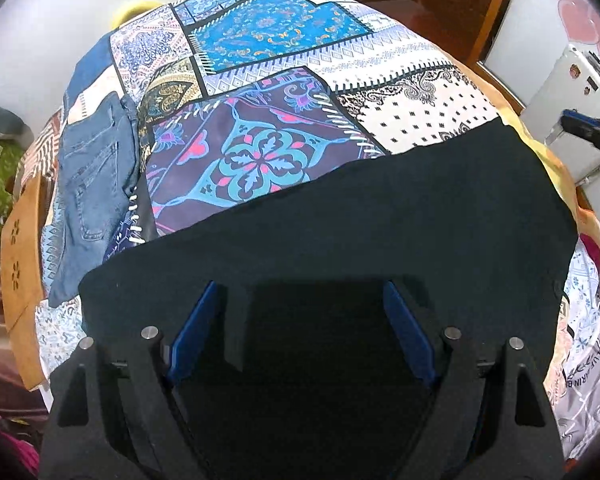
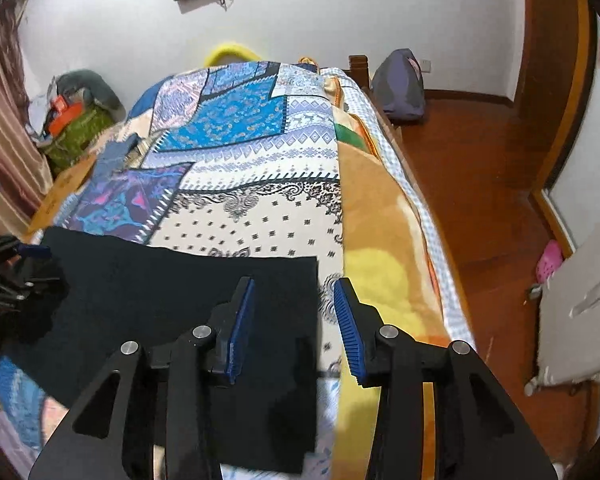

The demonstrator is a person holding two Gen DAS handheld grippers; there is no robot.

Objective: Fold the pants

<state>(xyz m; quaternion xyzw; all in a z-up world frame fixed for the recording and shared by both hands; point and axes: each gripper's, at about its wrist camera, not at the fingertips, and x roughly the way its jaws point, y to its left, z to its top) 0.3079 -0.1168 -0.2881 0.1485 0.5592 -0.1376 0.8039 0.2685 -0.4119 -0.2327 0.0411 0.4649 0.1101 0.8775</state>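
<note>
Left wrist view: we see a bed under a patchwork bedspread (image 1: pixel 284 92), the black pants (image 1: pixel 340 220) spread flat across its near end. Folded blue jeans (image 1: pixel 92 184) lie on the bedspread well to the left of the black pants, near the bed's edge. White wall behind the bed, a wooden door (image 1: pixel 464 0) beyond its far right corner, a white fridge (image 1: pixel 560 92) off the bed's right side. The left gripper (image 1: pixel 298 304) hangs over the pants with its blue pads spread wide, nothing between them; we cannot tell if the tips touch the cloth. Pants detail is lost in black, no seams or waistband readable. The right gripper (image 1: pixel 590 132) pokes in at the frame edge right of the pants, mostly cut off. Right wrist view: same bedspread (image 2: pixel 260 168), an orange-yellow blanket (image 2: pixel 384 240) along the bed's right side, red-brown wooden floor (image 2: pixel 480 184) beyond it, a backpack (image 2: pixel 400 84) by the bed's far corner. The right gripper (image 2: pixel 294 308) is wide apart, straddling the right edge of the pants (image 2: pixel 172 288), holding nothing. Left of the pants the left gripper (image 2: pixel 16 268) is blurred.
</note>
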